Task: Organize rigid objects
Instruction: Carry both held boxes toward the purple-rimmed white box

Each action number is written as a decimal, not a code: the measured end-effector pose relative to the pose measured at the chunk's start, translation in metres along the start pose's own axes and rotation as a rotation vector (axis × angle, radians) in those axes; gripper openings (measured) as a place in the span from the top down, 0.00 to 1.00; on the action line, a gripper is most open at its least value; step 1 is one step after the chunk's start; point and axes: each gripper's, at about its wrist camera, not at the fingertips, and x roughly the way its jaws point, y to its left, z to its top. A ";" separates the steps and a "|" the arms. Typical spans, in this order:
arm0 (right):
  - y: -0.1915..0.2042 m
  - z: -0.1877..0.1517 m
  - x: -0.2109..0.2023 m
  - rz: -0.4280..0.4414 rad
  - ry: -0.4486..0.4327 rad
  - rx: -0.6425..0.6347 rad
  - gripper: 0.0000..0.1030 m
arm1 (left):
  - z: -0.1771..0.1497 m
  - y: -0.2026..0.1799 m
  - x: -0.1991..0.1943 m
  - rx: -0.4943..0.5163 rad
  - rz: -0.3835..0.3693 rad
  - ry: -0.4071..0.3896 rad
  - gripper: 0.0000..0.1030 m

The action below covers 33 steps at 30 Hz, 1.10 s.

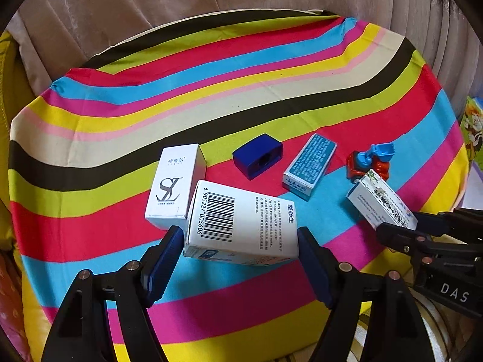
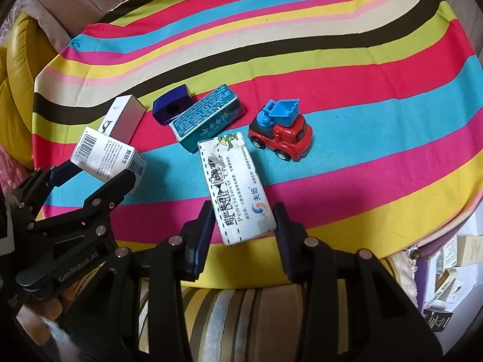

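Note:
My left gripper (image 1: 240, 241) is shut on a white barcode box (image 1: 241, 220), held just above the striped cloth (image 1: 211, 90); it also shows in the right wrist view (image 2: 105, 157). My right gripper (image 2: 243, 220) is shut on a long white cream box (image 2: 235, 184), seen in the left wrist view too (image 1: 380, 202). On the cloth lie a white "SL" box (image 1: 175, 187), a dark blue block (image 1: 258, 155), a teal box (image 1: 311, 166) and a red and blue toy truck (image 2: 280, 132).
The striped cloth covers a round table with a beige curtain (image 1: 120, 15) behind it. A yellow cushion (image 2: 18, 69) lies at the left. Small boxes (image 2: 452, 265) sit off the table's right edge.

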 end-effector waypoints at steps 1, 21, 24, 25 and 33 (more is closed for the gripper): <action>0.000 -0.001 -0.003 -0.004 -0.004 -0.002 0.58 | -0.001 -0.002 -0.002 -0.004 -0.004 0.000 0.26; -0.019 -0.021 -0.039 -0.037 -0.061 0.005 0.58 | -0.012 -0.024 -0.032 -0.044 -0.061 0.002 0.26; -0.022 -0.025 -0.044 -0.034 -0.066 0.005 0.58 | -0.015 -0.029 -0.035 -0.056 -0.072 0.007 0.26; -0.023 -0.026 -0.046 -0.031 -0.066 0.005 0.58 | -0.016 -0.031 -0.037 -0.060 -0.073 0.010 0.26; -0.042 -0.041 -0.065 -0.019 -0.075 0.017 0.58 | -0.021 -0.055 -0.050 -0.052 -0.111 0.014 0.26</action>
